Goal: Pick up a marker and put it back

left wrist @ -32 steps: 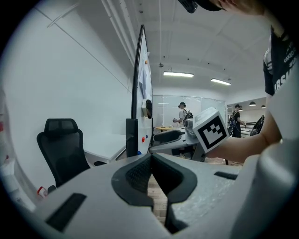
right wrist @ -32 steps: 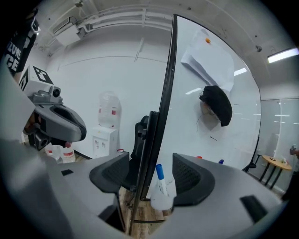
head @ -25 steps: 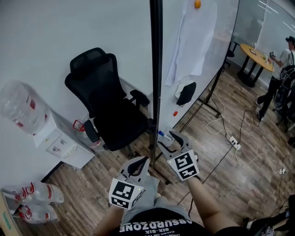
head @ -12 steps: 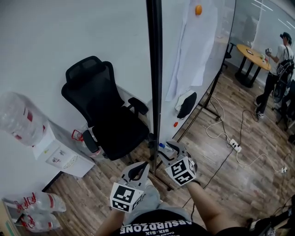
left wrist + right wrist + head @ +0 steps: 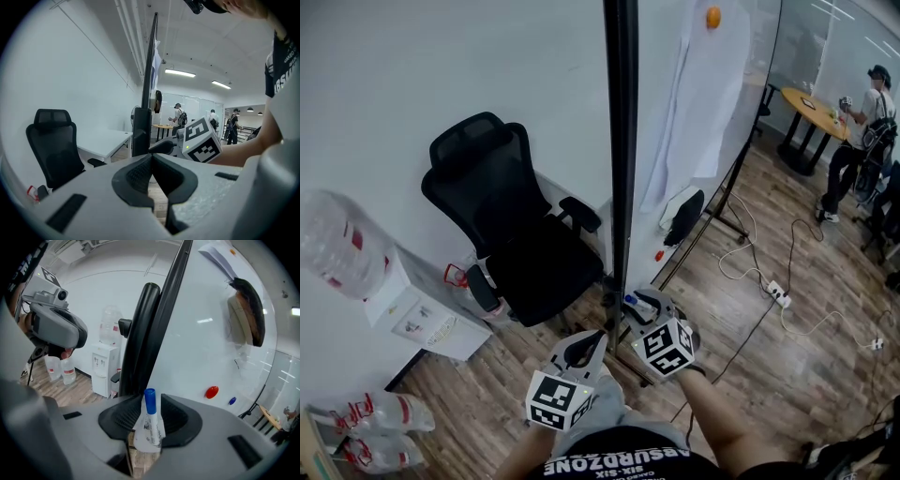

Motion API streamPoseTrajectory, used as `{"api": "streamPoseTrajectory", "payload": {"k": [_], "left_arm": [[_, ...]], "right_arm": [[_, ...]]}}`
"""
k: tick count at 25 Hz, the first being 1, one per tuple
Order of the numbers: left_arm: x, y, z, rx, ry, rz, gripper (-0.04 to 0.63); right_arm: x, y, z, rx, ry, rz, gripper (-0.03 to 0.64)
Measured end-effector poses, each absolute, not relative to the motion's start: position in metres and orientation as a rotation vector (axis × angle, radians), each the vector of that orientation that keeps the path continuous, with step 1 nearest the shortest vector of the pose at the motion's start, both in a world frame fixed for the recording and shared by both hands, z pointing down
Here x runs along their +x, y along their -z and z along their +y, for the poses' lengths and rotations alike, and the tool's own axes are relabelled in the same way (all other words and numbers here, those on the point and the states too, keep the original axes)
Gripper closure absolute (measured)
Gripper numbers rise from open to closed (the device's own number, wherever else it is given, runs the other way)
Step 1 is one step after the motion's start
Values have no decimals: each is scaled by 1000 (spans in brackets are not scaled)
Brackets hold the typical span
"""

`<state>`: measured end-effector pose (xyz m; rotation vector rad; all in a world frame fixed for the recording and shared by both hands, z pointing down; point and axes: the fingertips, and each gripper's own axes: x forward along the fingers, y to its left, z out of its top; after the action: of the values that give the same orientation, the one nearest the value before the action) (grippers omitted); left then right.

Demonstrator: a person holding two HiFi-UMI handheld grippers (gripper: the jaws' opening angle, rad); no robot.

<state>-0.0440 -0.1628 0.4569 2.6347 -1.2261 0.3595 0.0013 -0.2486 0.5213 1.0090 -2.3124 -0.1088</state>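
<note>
A white marker with a blue cap (image 5: 149,425) stands upright between the pads of my right gripper (image 5: 151,416). Its jaws have just been closing, and its body now fills the gap between them, so the gripper is shut on it. In the head view this gripper (image 5: 642,305) sits at the foot of the whiteboard (image 5: 694,112), beside the black frame post (image 5: 619,141), with the marker's blue cap (image 5: 630,301) showing at its tip. My left gripper (image 5: 586,347) hangs just left of and below it, shut, with nothing between its pads (image 5: 140,176).
A black office chair (image 5: 511,234) stands left of the post, with a water dispenser (image 5: 412,300) beyond it. On the board are a black eraser (image 5: 682,216), a red magnet (image 5: 658,254) and hanging paper. Cables and a power strip (image 5: 778,291) lie on the wood floor. A person (image 5: 853,141) stands by a round table far right.
My right gripper has sunk toward the foot of the board, and its jaws have narrowed around the marker. The left gripper has drifted slightly.
</note>
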Motion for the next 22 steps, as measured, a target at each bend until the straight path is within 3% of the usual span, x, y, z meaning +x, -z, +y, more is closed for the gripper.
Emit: {"api": "streamPoseTrajectory", "payload": {"k": [8, 22], "left_arm": [[-42, -467, -161, 2620, -366, -1208, 588], [-47, -471, -155, 2593, -367, -1234, 588]], "right_arm": [[3, -526, -250, 1028, 104, -2298, 548], [6, -525, -249, 1026, 113, -2294, 552]]}}
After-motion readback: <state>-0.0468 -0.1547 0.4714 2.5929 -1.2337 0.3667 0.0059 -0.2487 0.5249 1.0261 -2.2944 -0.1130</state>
